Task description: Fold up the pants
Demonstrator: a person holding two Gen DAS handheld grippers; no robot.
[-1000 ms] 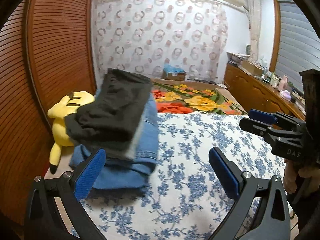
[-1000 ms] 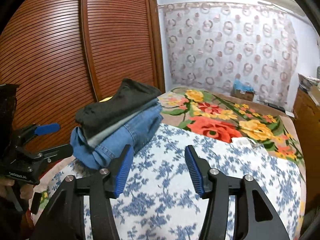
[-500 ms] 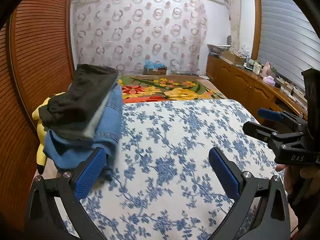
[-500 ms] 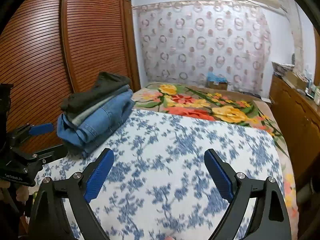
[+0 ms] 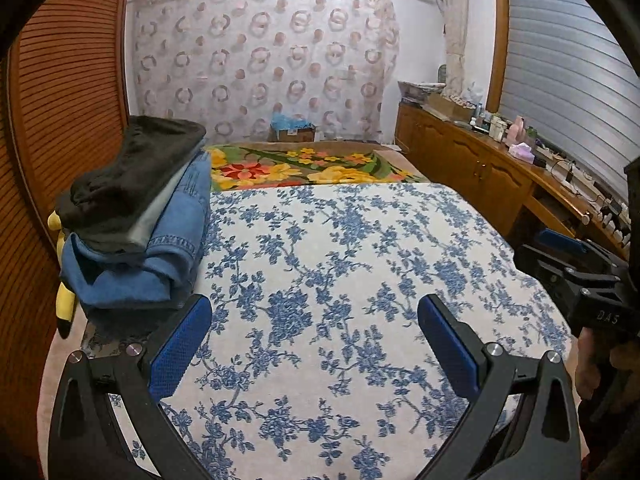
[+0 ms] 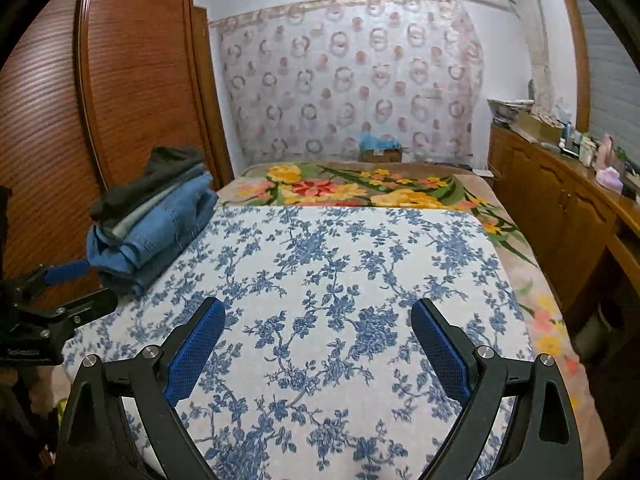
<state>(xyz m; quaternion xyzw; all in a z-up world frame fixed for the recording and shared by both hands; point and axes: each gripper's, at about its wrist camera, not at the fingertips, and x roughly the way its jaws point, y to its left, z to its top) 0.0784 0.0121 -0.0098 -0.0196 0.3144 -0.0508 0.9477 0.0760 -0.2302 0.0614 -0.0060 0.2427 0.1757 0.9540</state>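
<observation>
A stack of folded pants (image 5: 140, 216) lies at the left edge of the blue-flowered bedspread (image 5: 340, 264): black pants on top, a grey layer under them, blue jeans at the bottom. In the right wrist view the same stack (image 6: 156, 216) sits at the far left. My left gripper (image 5: 314, 318) hovers open over the bare bedspread, just right of the stack, with nothing between its blue pads. My right gripper (image 6: 318, 320) is also open and empty over the bedspread (image 6: 360, 260). Each gripper shows at the side edge of the other's view.
A yellow plush toy (image 5: 64, 304) is wedged between the stack and the wooden slatted wardrobe (image 5: 60, 120) on the left. A flowered blanket (image 5: 312, 166) covers the far end of the bed. A wooden counter (image 5: 500, 168) with small items runs along the right wall.
Both views have swung right, so the folded stack slid toward the left edge. The right gripper's jaws went from half closed to wide open. The left gripper stayed open.
</observation>
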